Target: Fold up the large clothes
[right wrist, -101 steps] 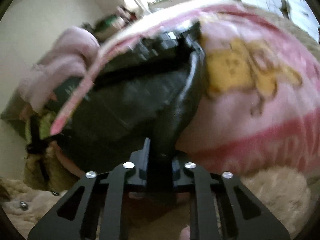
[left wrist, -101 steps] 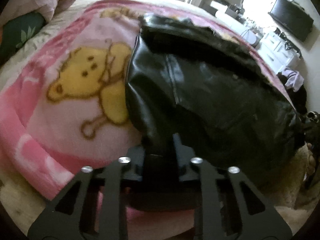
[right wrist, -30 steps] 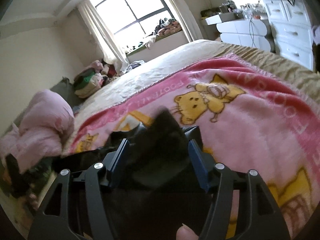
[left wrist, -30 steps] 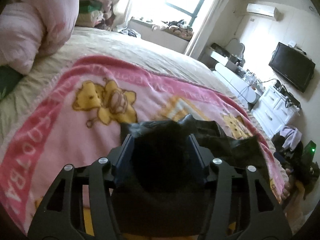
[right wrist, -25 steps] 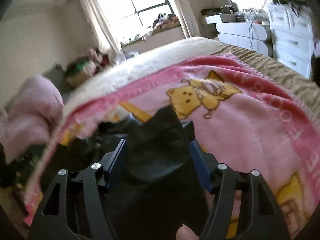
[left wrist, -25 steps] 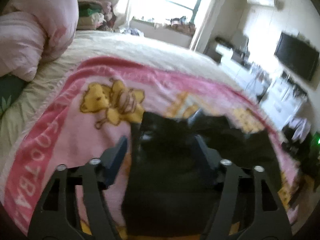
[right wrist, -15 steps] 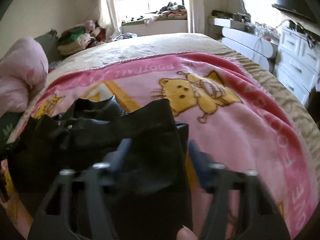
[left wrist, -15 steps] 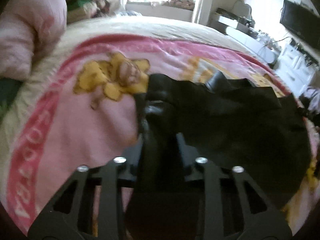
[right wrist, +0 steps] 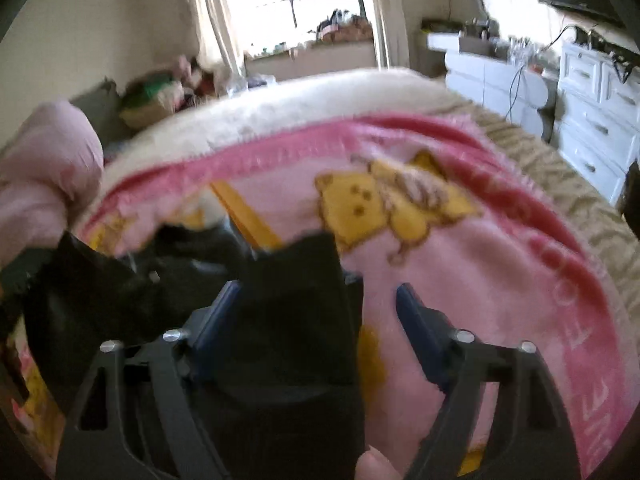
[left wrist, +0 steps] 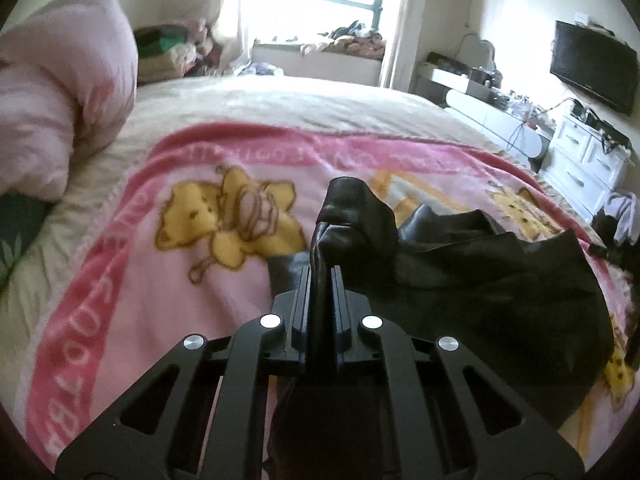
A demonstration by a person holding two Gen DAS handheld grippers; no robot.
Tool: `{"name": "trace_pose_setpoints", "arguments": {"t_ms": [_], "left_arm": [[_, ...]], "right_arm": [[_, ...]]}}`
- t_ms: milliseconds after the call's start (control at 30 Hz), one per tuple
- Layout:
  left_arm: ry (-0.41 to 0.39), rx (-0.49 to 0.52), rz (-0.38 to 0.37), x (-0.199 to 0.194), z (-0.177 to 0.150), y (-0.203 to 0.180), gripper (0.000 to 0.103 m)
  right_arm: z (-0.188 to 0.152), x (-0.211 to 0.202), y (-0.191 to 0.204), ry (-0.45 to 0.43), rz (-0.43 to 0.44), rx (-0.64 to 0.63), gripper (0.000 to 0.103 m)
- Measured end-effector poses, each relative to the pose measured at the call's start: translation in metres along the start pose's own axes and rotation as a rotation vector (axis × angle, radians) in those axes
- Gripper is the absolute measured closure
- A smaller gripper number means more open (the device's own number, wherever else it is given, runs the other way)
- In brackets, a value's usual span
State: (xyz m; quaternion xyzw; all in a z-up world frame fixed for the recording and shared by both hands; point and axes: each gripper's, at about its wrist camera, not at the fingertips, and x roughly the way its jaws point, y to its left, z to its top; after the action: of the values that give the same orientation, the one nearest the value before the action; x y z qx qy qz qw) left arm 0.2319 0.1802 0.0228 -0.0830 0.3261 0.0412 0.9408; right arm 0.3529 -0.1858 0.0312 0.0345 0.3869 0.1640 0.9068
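Observation:
A black leather jacket lies crumpled on a pink bear-print blanket on the bed. My left gripper is shut on a fold of the jacket, which bunches up above the fingertips. In the right wrist view the jacket lies between and over the jaws of my right gripper, which stand wide apart and do not pinch it. The blanket also shows in that view.
A pink duvet is piled at the bed's left. A white dresser and a wall TV stand at the right. A window sill with clothes is beyond the bed. A thumb shows at the bottom of the right wrist view.
Both grippers carried the jacket's edge up and over the bed. The left jaws, open a second ago, have shut on a fold. The right jaws stay open and have shifted right.

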Motion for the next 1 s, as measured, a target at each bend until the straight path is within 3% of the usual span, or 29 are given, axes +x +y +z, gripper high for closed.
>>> {"name": "trace_pose_setpoints", "arguments": {"t_ms": [33, 67, 133, 267, 367, 467, 700, 800, 900, 1000], "left_arm": [[0.005, -0.013, -0.006, 0.002, 0.0, 0.003, 0.1], [0.006, -0.019, -0.01, 0.001, -0.001, 0.004, 0.1], [-0.009, -0.021, -0.007, -0.002, 0.001, 0.006, 0.101], [-0.067, -0.053, -0.024, -0.016, 0.012, 0.011, 0.102], [-0.103, -0.056, -0.003, -0.015, 0.021, 0.012, 0.102], [-0.094, -0.062, 0.001, 0.002, 0.026, 0.014, 0.102], [0.016, -0.092, 0.057, 0.047, 0.007, 0.029, 0.102], [0.029, -0.072, 0.165, 0.055, 0.002, 0.037, 0.103], [0.078, -0.17, 0.104, 0.059, 0.001, 0.054, 0.103], [0.061, -0.143, 0.118, 0.052, 0.003, 0.052, 0.103]], "right_arm": [[-0.002, 0.008, 0.002, 0.027, 0.01, -0.001, 0.04], [-0.004, 0.012, 0.004, 0.03, 0.007, -0.008, 0.071], [-0.005, 0.006, 0.007, -0.013, -0.001, -0.015, 0.095], [0.016, -0.025, 0.003, -0.14, 0.048, 0.058, 0.097], [0.03, -0.023, 0.002, -0.171, 0.014, 0.063, 0.097], [0.033, -0.003, -0.006, -0.142, 0.009, 0.105, 0.097], [0.013, 0.044, -0.006, -0.035, -0.093, 0.083, 0.096], [0.004, 0.057, -0.009, -0.002, -0.131, 0.077, 0.093], [0.0, 0.063, -0.001, 0.025, -0.169, 0.041, 0.088], [0.001, 0.059, 0.004, 0.028, -0.204, 0.014, 0.08]]}}
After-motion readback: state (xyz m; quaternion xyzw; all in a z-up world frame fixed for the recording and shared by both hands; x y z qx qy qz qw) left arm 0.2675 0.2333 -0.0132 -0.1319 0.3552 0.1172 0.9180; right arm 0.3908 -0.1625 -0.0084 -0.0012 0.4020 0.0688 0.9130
